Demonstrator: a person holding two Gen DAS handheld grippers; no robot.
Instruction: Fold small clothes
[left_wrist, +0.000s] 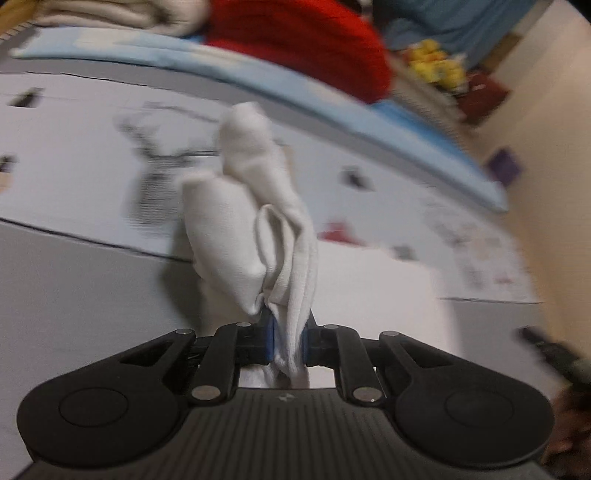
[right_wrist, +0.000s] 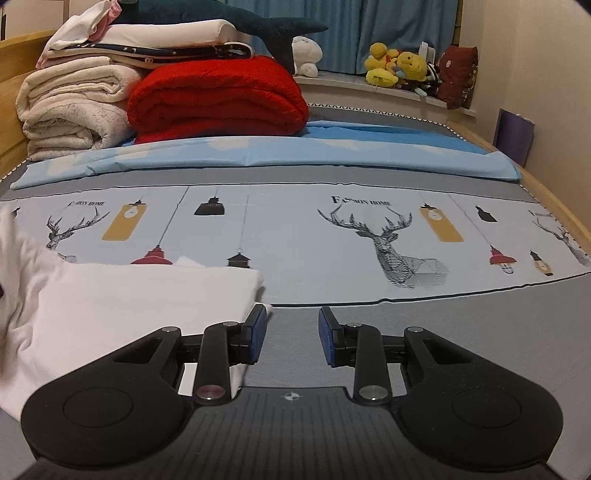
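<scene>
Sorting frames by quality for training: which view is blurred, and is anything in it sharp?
Left wrist view: the bedsheet and red blanket are smeared by motion, while the left gripper and the white garment it clamps stay fairly crisp. Right wrist view: sharp throughout, the right gripper open, fisheye bending the edges.

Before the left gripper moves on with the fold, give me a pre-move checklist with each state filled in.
1. Left gripper clamped on the white garment: ok.
2. Right gripper open, nothing between its fingers: ok.
3. Garment body lying flat on the bedsheet: ok near the right gripper; its left part is blurred, cannot tell.
4. Landing area free of the red blanket: ok.
5. Held fabric is a single layer: not ok, it is bunched.
</scene>
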